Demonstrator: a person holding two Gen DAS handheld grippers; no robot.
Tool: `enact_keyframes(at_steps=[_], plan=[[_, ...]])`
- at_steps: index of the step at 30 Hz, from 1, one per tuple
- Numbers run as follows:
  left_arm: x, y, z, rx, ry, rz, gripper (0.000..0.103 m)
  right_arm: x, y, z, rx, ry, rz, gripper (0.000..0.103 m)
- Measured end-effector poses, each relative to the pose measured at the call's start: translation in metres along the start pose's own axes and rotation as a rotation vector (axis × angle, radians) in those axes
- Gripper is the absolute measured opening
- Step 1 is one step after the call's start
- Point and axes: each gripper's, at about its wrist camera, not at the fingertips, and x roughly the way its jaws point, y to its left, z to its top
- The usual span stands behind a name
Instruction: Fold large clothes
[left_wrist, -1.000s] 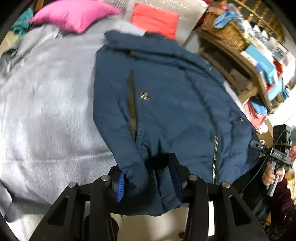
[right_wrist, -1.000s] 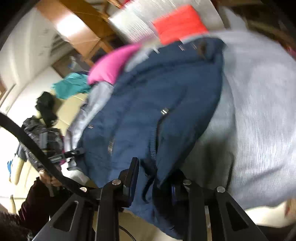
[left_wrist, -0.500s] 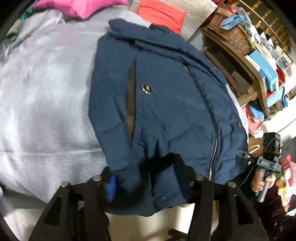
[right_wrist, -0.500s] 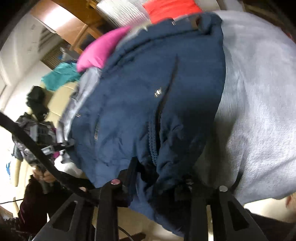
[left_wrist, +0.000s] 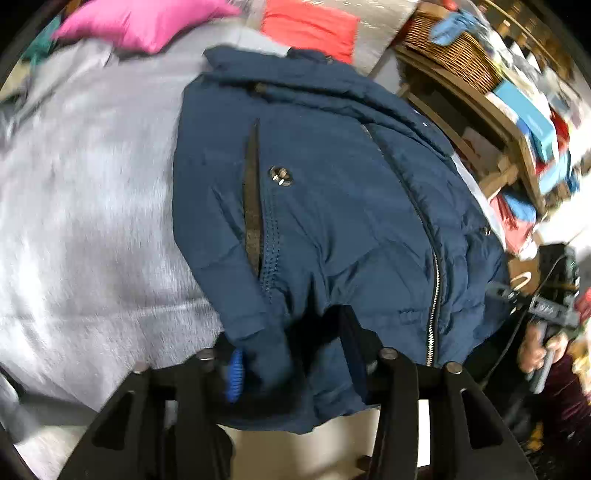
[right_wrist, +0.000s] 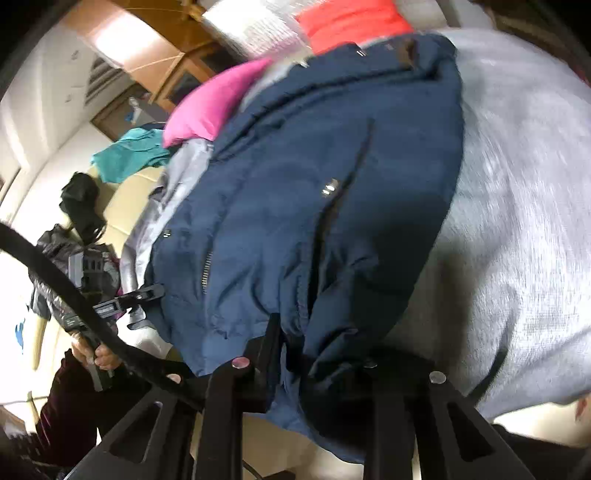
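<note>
A navy padded jacket (left_wrist: 332, 192) lies front up on a grey blanket (left_wrist: 81, 184), zip closed, collar at the far end. My left gripper (left_wrist: 291, 354) is shut on the jacket's hem near its left corner, by the sleeve cuff. In the right wrist view the same jacket (right_wrist: 295, 192) fills the middle, and my right gripper (right_wrist: 317, 354) is shut on the hem at the other corner. Each gripper shows in the other's view, the right one (left_wrist: 535, 306) and the left one (right_wrist: 122, 299).
A pink pillow (left_wrist: 144, 22) and a red cushion (left_wrist: 310, 26) lie beyond the collar. Wooden shelves (left_wrist: 480, 99) with a wicker basket (left_wrist: 454, 55) and clutter stand at the right. Teal cloth (right_wrist: 129, 155) and a dark garment (right_wrist: 81, 206) lie on a cream sofa.
Both grippers have lifted and tugged the hem toward me, so the jacket lies flatter and straighter on the blanket. The grips are unchanged.
</note>
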Motion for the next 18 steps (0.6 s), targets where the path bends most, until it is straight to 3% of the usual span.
enact_keyframes(at_steps=[4,9,12,13,14,15,16,18], plan=[[-0.015,-0.008,-0.001,0.038,-0.075,-0.006,0.016,-0.020,0.014,-0.004,-0.041,-0.080,-0.022,0.017],[-0.040,-0.020,-0.015,0.076,-0.140,-0.049,0.014,-0.046,0.025,-0.018,-0.027,-0.120,0.015,0.016],[-0.029,-0.026,-0.024,0.079,-0.077,-0.052,0.015,-0.041,0.022,-0.025,-0.031,-0.046,-0.008,0.018],[-0.022,-0.023,-0.024,0.068,-0.037,-0.029,0.029,-0.037,0.018,-0.023,-0.015,-0.022,-0.012,0.022],[-0.008,-0.018,-0.023,0.041,0.030,-0.006,0.046,-0.029,0.010,-0.022,0.031,0.016,-0.010,0.035],[0.002,-0.015,-0.021,0.015,0.077,-0.009,0.050,-0.023,0.003,-0.022,0.076,0.043,0.005,0.048],[0.010,-0.012,-0.021,0.003,0.108,0.001,0.050,-0.016,-0.004,-0.022,0.117,0.070,0.030,0.070],[0.013,-0.016,-0.019,0.031,0.108,0.011,0.049,-0.003,-0.009,-0.023,0.124,0.103,0.008,0.065]])
